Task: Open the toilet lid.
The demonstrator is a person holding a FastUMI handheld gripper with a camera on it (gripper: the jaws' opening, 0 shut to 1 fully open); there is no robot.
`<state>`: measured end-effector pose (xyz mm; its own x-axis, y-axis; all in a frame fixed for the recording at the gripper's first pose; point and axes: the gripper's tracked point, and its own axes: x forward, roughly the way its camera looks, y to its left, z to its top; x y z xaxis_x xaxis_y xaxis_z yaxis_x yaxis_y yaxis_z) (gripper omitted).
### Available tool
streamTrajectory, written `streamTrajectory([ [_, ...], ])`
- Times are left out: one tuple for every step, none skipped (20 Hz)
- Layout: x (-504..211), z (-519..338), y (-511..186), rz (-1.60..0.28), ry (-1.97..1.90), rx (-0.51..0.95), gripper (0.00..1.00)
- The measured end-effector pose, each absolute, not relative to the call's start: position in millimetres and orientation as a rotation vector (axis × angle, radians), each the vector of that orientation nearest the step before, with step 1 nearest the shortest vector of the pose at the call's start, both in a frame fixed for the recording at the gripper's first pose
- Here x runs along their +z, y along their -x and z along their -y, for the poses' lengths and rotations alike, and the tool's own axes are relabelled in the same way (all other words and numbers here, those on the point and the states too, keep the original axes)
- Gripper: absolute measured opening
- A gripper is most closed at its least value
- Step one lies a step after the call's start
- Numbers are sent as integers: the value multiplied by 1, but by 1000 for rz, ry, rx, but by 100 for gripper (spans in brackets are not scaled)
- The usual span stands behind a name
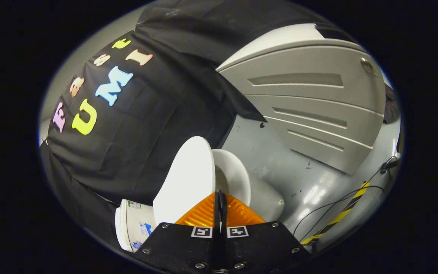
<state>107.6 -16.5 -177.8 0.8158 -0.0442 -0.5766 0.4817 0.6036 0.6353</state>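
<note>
Gripper clenched, orange fingers pressed together with a thin dark slit between, nothing visibly held. Lid raised, standing just ahead of the fingertips and a little left, touching or nearly so. Bowl just beyond and right of lid. Tank left, against black cloth. Grey cabinet farther off, cables across the floor.

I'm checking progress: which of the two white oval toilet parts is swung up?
The flat lid beside the tank, tilted away from the hollow bowl. The gripper is shut and empty, its tips at the gap between lid and bowl.
</note>
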Motion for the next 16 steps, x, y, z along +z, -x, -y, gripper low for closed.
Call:
streamTrajectory([
  [-169, 17, -109, -543, -864, -328, 0],
  [-162, 14, -108, -534, -853, -331, 0],
  [-156, 13, -108, -529, -843, -329, 0],
  [-149, 11, -108, -522, -840, -329, 0],
  [-143, 10, -109, -518, -847, -328, 0],
  [-137, 7, -111, -509, -849, -331, 0],
  [-129, 4, -112, -502, -841, -330, 0],
  [-121, -1, -113, -495, -821, -330, 0],
  [-115, -5, -114, -490, -797, -327, 0],
  [-107, -10, -114, -486, -771, -322, 0],
  [-98, -14, -115, -483, -757, -320, 0],
  [-87, -16, -115, -473, -758, -323, 0],
  [-77, -19, -115, -460, -765, -324, 0],
  [-67, -25, -115, -445, -764, -322, 0],
  [-60, -31, -116, -436, -750, -319, 0],
  [-55, -37, -117, -429, -731, -316, 0],
])
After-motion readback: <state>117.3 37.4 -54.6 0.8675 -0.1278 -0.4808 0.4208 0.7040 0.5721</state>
